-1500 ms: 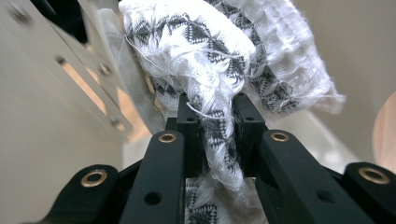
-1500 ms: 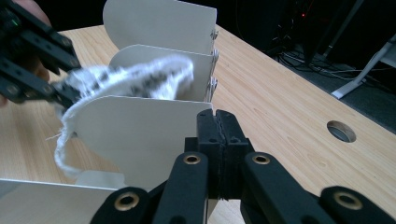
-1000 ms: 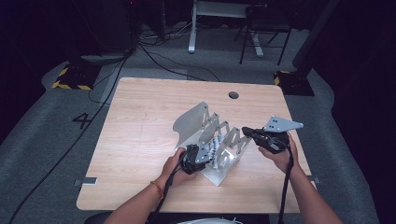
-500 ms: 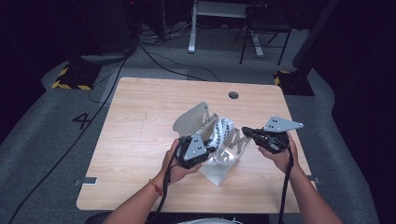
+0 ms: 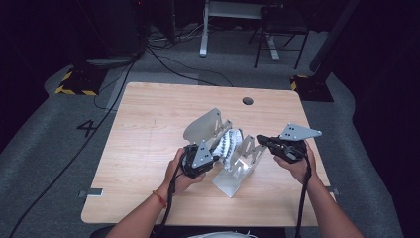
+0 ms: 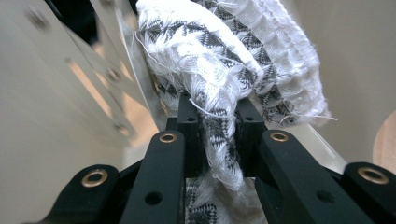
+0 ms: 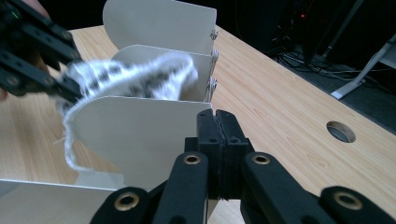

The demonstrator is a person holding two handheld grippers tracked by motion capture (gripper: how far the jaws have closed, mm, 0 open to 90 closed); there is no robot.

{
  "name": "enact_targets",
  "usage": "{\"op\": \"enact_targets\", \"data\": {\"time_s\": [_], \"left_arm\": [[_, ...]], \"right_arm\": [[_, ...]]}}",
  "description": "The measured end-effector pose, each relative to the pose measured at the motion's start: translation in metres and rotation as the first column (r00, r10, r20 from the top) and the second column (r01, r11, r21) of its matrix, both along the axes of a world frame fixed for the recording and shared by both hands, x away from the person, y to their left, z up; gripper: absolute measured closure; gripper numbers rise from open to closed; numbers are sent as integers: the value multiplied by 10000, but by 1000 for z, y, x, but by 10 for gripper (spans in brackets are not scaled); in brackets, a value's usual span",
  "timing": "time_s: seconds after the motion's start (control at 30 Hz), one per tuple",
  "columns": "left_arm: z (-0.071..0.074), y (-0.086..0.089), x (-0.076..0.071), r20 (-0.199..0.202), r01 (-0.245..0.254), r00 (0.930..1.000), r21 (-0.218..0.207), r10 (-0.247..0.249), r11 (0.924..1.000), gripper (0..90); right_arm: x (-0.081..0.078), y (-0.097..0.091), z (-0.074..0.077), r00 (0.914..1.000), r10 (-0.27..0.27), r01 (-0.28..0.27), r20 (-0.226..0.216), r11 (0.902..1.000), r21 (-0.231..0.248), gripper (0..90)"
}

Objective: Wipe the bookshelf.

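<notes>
A bare-metal rack (image 5: 236, 174) with upright divider plates stands mid-table. A white cloth with a black zigzag pattern (image 5: 231, 141) hangs between its plates. My left gripper (image 5: 221, 148) is shut on a bunched fold of that cloth (image 6: 210, 56), which rises beside a metal plate (image 6: 42, 93); its pads (image 6: 187, 122) pinch the fabric. My right gripper (image 5: 259, 139) is shut with nothing between its pads, its tips (image 7: 218, 116) at the edge of the nearest plate (image 7: 140, 135). In the right gripper view the cloth (image 7: 135, 74) drapes over that plate, held by the left gripper (image 7: 65, 88).
The rack sits slantwise on a light wooden table (image 5: 148, 134) with a round cable hole (image 5: 247, 101) near its far edge. Bare wood lies to the left and far side. Cables and a chair base stand on the grey floor beyond.
My left hand has risen and shifted a little, drawing the cloth up higher between the rack's plates. The right hand has kept still.
</notes>
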State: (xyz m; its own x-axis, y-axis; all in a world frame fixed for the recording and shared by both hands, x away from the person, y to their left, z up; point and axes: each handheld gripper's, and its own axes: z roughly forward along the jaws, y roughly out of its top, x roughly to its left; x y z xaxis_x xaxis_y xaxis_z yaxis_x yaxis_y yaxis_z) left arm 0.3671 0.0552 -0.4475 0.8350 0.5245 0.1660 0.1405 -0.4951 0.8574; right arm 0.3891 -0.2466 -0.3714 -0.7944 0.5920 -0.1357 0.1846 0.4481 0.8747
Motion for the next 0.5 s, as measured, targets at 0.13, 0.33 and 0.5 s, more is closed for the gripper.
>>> {"op": "enact_targets", "data": {"time_s": [0.13, 0.33, 0.5], "left_arm": [[-29, -13, 6, -717, 244, 9973, 945, -177, 9952, 776], [-50, -29, 10, -1180, 503, 9924, 1392, -339, 9890, 775], [-39, -26, 9, -787, 444, 9963, 1196, -351, 9918, 775]], "right_arm": [[0, 0, 0, 10000, -4, 4, 6, 10000, -15, 898], [0, 0, 0, 10000, 27, -27, 8, 10000, 0, 898], [0, 0, 0, 10000, 28, -28, 17, 10000, -14, 899]]}}
